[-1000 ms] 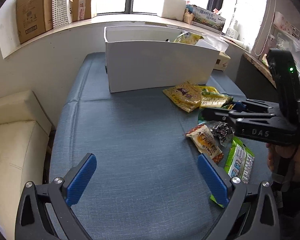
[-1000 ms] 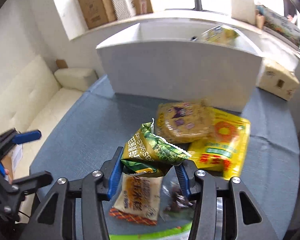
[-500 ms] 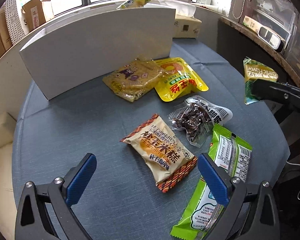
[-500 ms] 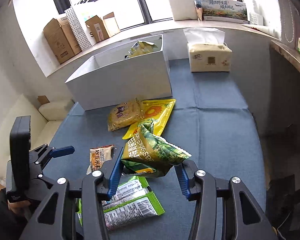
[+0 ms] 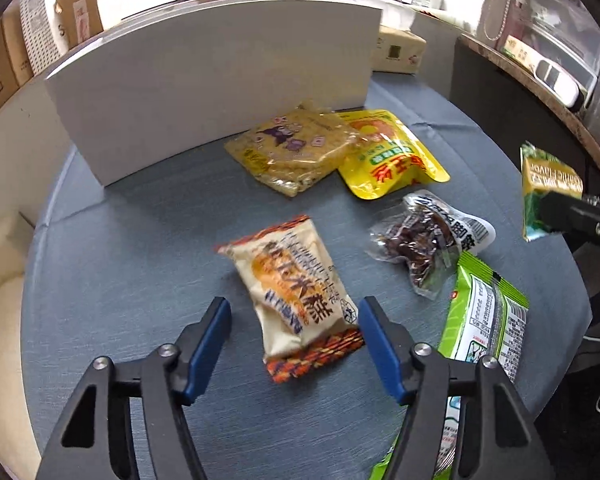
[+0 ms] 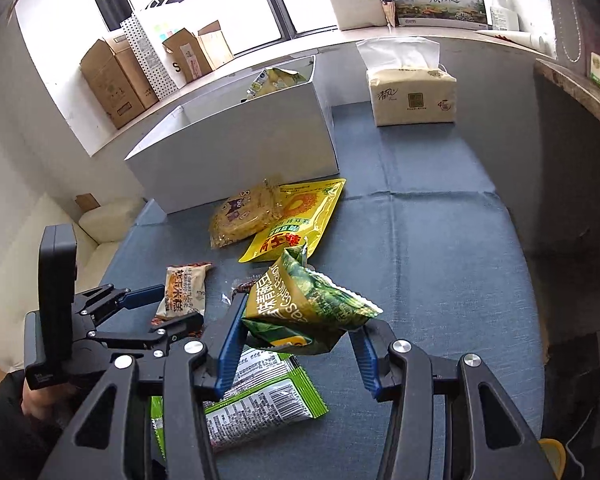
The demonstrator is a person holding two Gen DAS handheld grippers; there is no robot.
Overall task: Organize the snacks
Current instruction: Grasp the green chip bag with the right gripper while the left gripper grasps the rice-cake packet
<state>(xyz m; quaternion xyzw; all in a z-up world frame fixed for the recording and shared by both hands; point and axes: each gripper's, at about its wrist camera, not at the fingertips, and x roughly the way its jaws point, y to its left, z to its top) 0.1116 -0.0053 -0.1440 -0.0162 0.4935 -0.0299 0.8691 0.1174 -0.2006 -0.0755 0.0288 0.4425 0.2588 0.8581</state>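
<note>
One pouch (image 6: 274, 80) sits in my white bin (image 6: 240, 148) — right gripper (image 6: 296, 344) pinches a crinkly bag (image 6: 308, 312), left gripper (image 5: 294, 328) spread around a glossy packet (image 5: 296, 284).

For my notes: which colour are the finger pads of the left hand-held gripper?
Blue pads, on black arms; clearest in the left wrist view.

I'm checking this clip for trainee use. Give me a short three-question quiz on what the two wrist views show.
1. True or false: the right gripper holds a green pea-snack bag above the table.
2. Which packet lies between the open fingers of the left gripper? A) rice cake packet B) yellow sunflower-seed pouch C) dark dried-fruit packet
3. Fill in: behind the loose snacks stands a white ____ that already contains a yellow packet.

Key: 1 true; 2 A; 3 box.
</note>
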